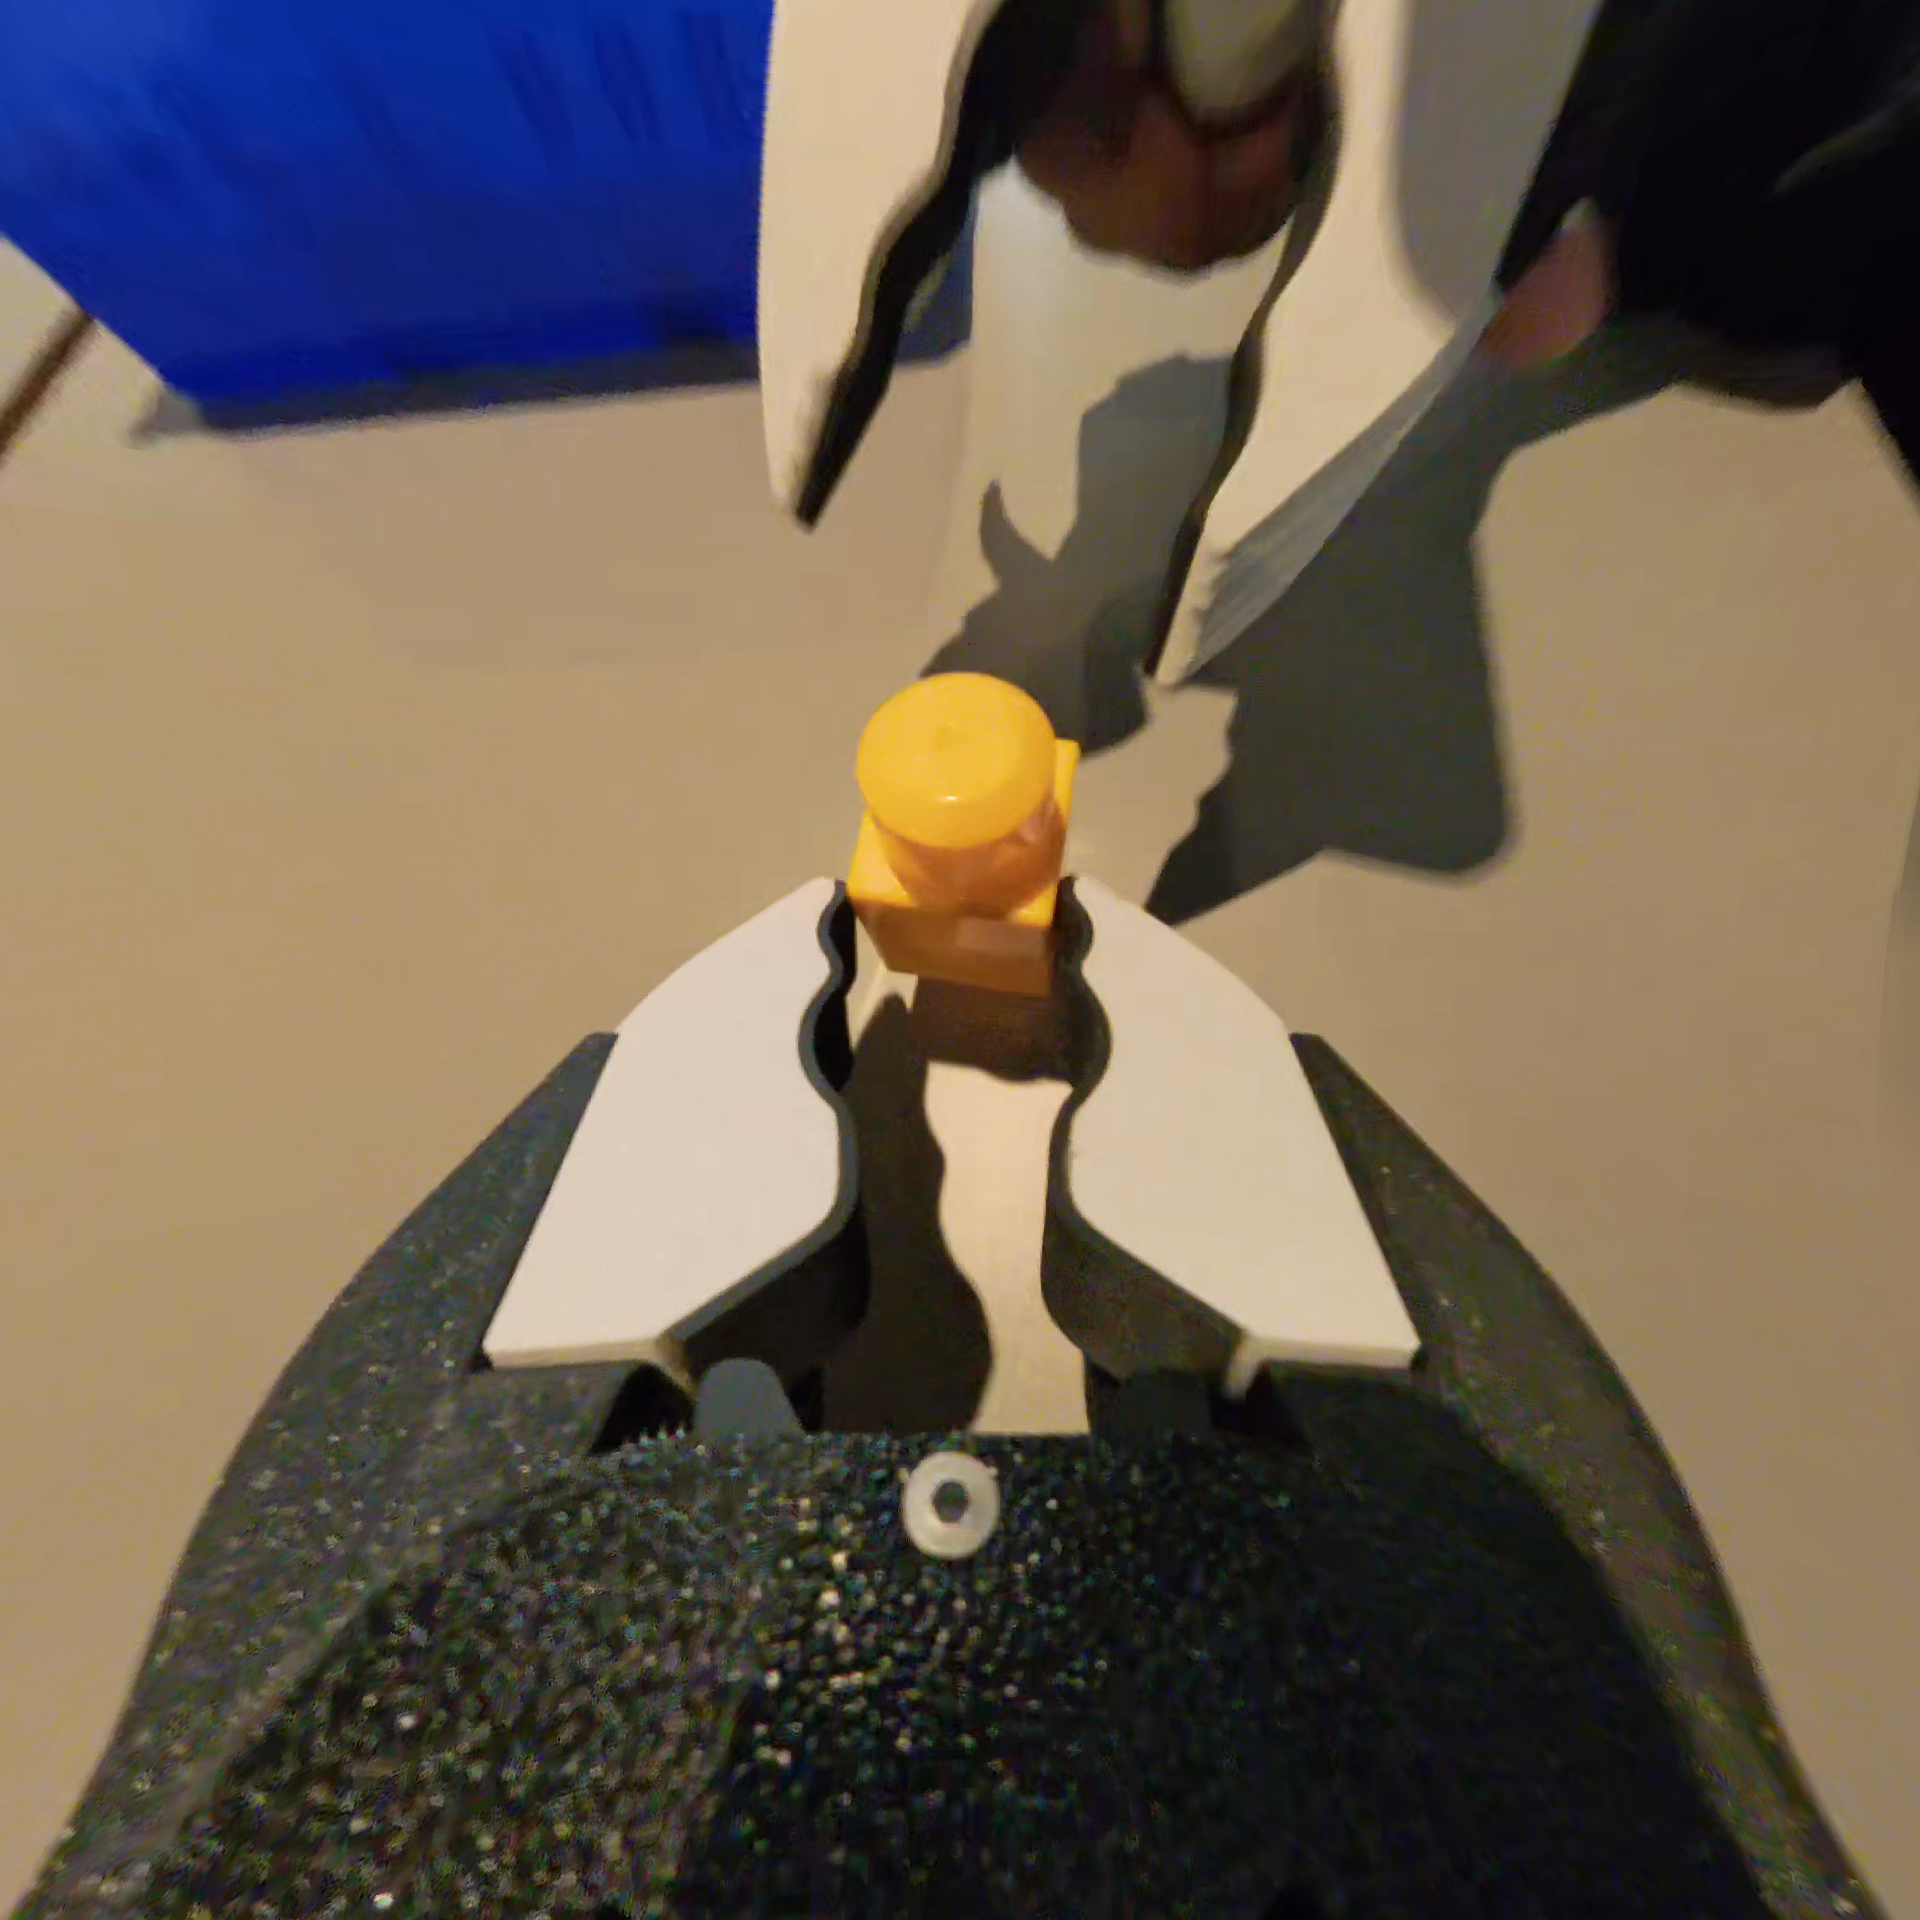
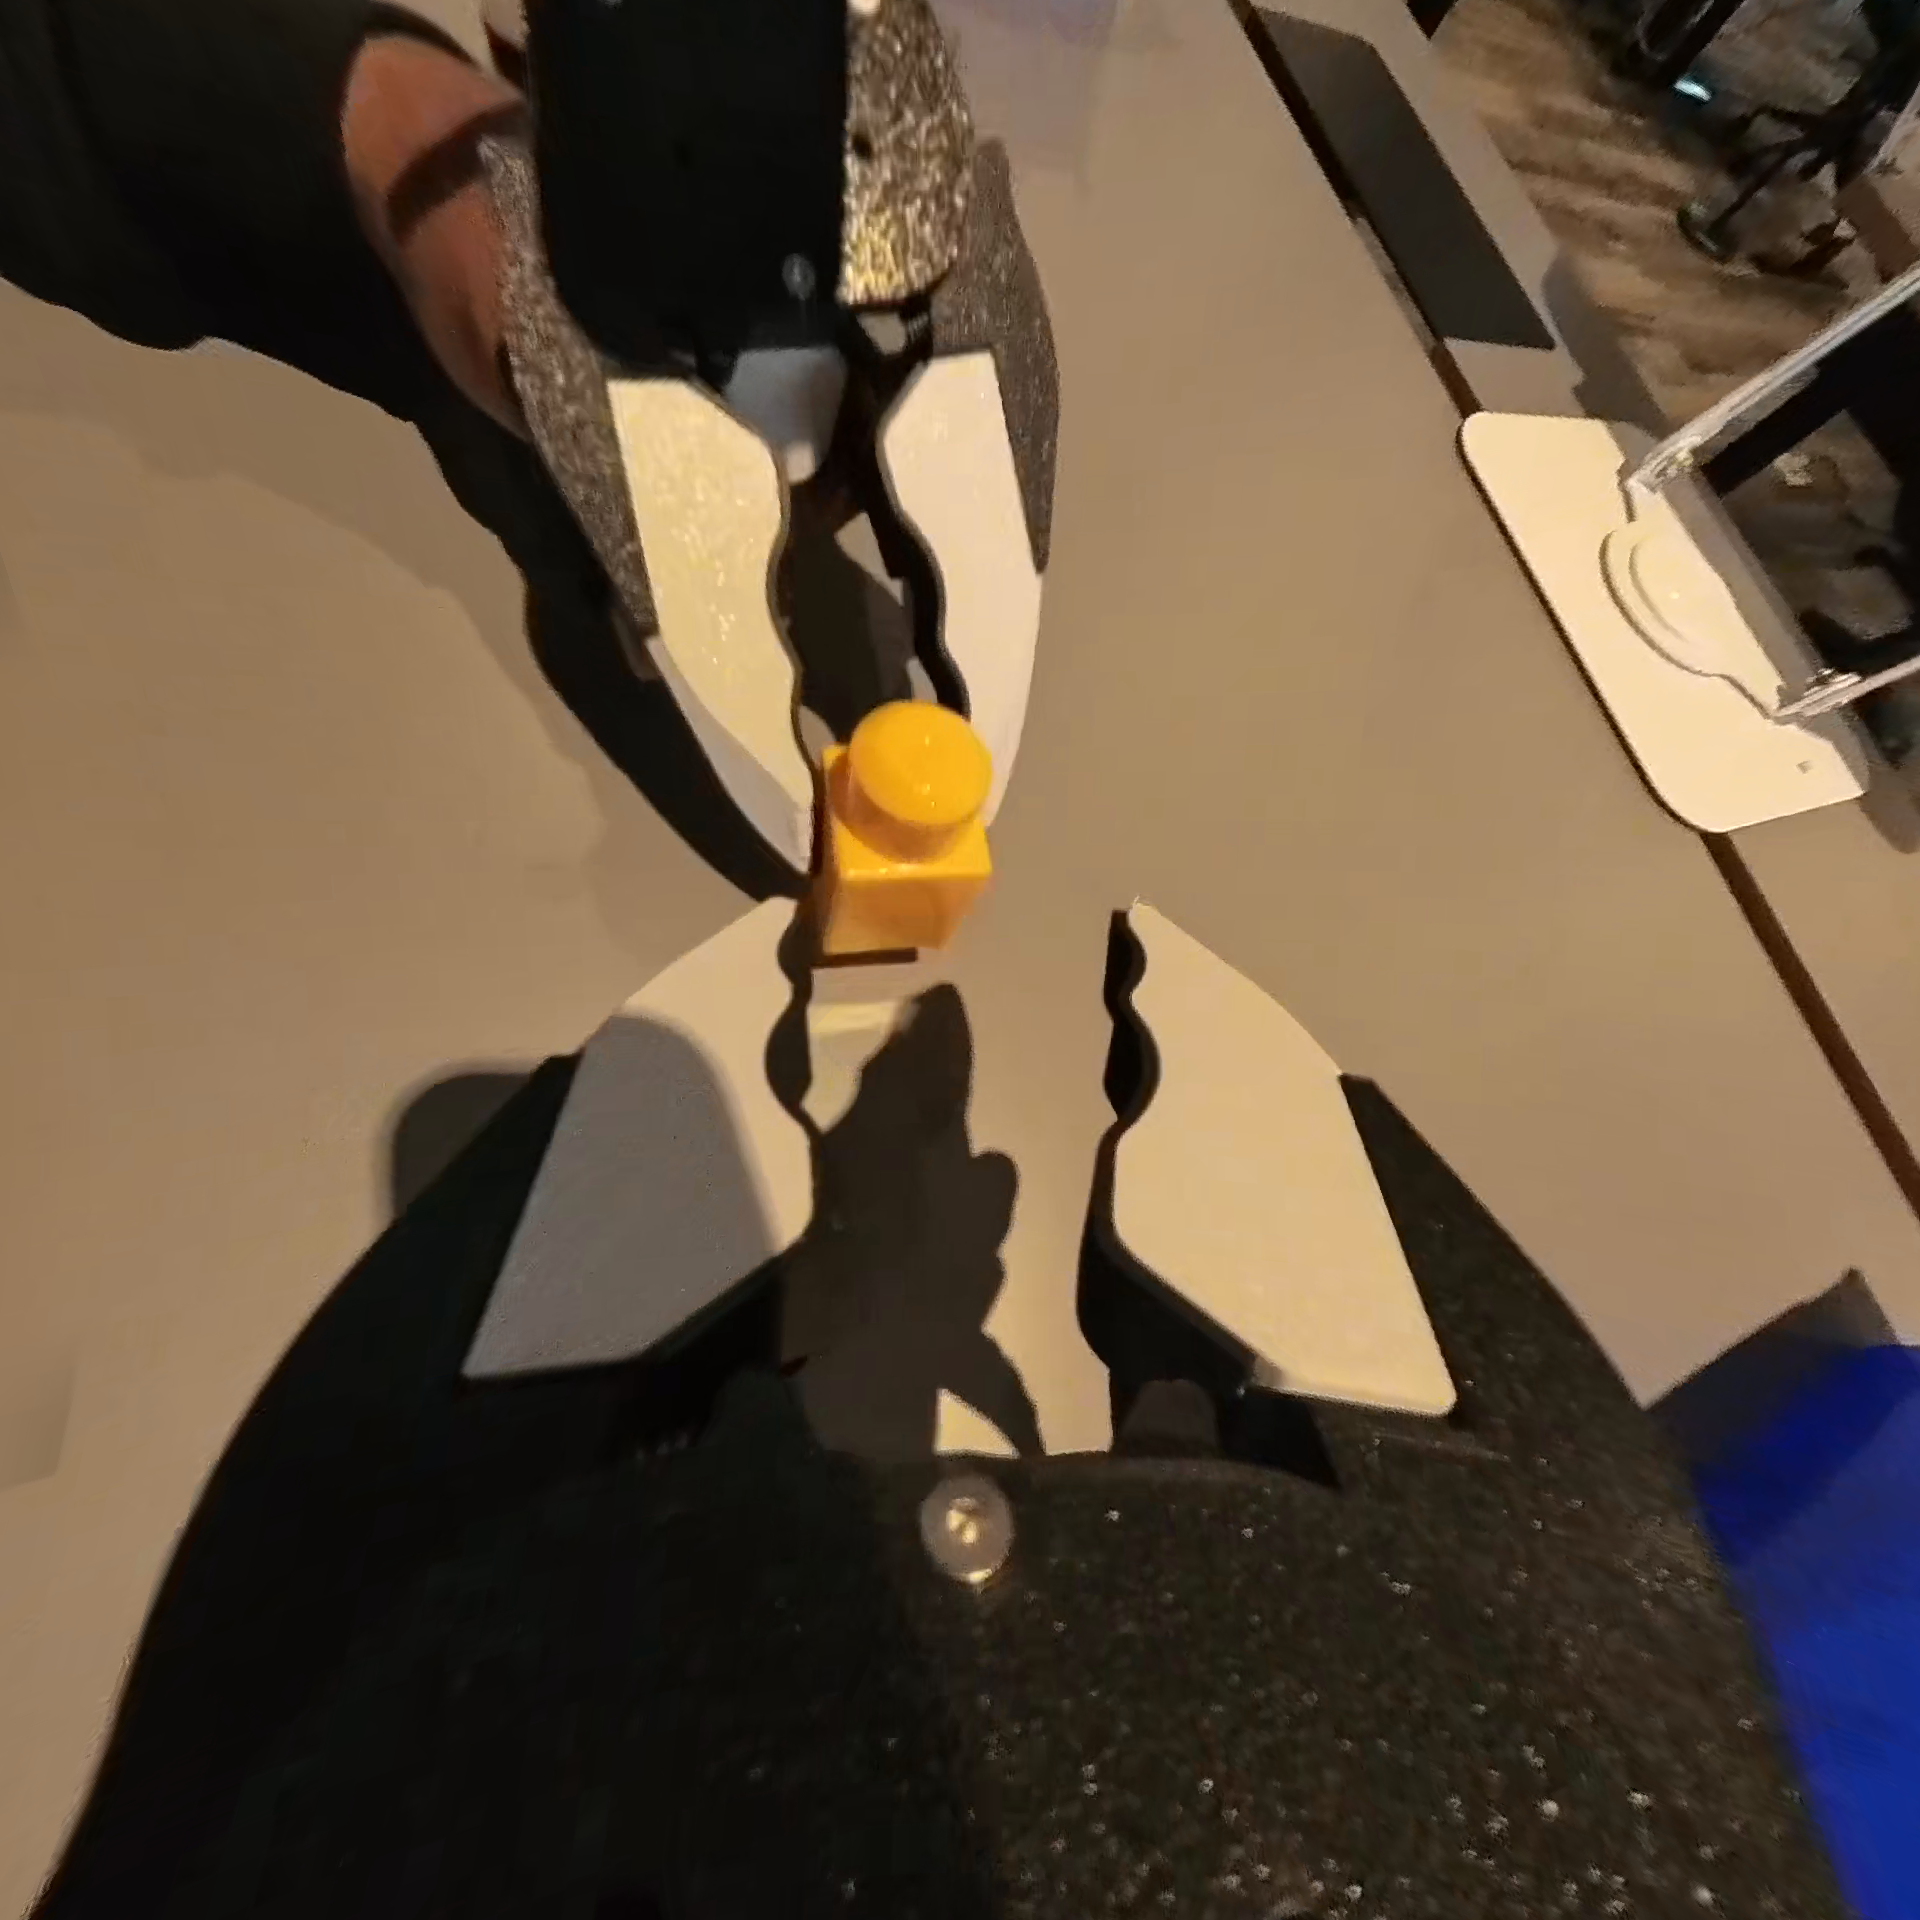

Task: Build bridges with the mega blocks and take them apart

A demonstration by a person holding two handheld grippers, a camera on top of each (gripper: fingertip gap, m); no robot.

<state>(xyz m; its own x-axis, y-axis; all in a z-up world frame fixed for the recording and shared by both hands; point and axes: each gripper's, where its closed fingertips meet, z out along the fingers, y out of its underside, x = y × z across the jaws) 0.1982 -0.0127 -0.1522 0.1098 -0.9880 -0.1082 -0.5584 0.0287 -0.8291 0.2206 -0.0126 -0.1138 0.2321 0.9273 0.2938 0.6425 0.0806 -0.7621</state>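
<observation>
Left tongs (image 1: 956, 914) pinch yellow block (image 1: 951, 821); blue bin (image 1: 384, 187) behind.

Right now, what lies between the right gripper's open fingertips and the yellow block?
Nothing but bare table. In the right wrist view the right gripper hangs open just short of the yellow block, which the left gripper grips.

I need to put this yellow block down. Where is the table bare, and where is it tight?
Bare table lies to the left of the yellow block, up to the blue thing. In the right wrist view the table is also bare between the block and the white plate. It is tight at the block: the left gripper is shut on it, and the right gripper, open, faces it.
</observation>
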